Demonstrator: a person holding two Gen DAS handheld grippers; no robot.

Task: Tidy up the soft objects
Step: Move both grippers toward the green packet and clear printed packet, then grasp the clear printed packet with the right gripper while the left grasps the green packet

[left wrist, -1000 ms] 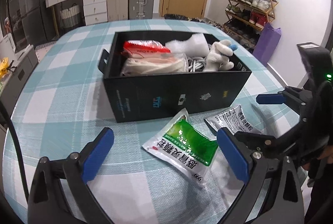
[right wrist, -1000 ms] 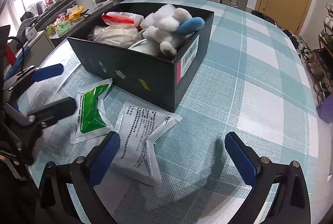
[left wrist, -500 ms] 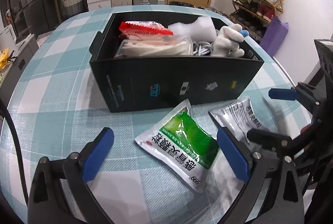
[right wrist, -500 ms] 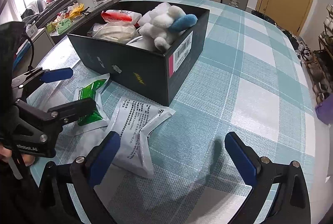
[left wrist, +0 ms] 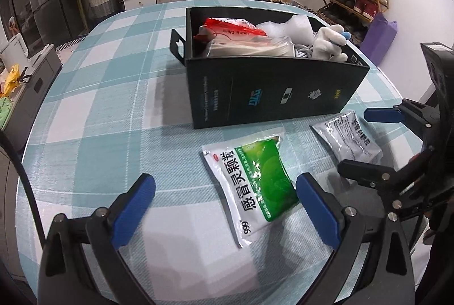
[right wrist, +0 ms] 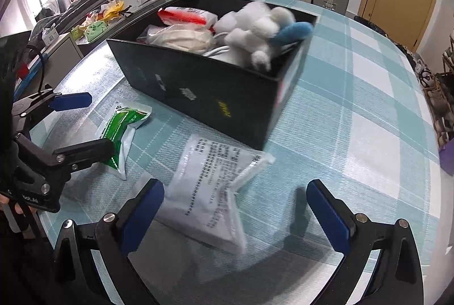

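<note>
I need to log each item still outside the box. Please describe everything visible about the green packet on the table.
The green packet is a flat, soft sachet of glossy plastic film, white at the sealed edges, with a green panel, white Chinese characters and "999" at one corner. It looks sealed and slightly puffed. It lies flat on the checked tablecloth, in front of the black box and apart from it, with a white printed packet to its side. Nothing grips it: the open left gripper is close, one finger by its edge.

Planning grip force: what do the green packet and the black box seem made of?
Green packet: likely glossy plastic film, given its glare and crimped edges. Black box: probably matte printed cardboard, with thin flat walls and a folded side tab.
</note>
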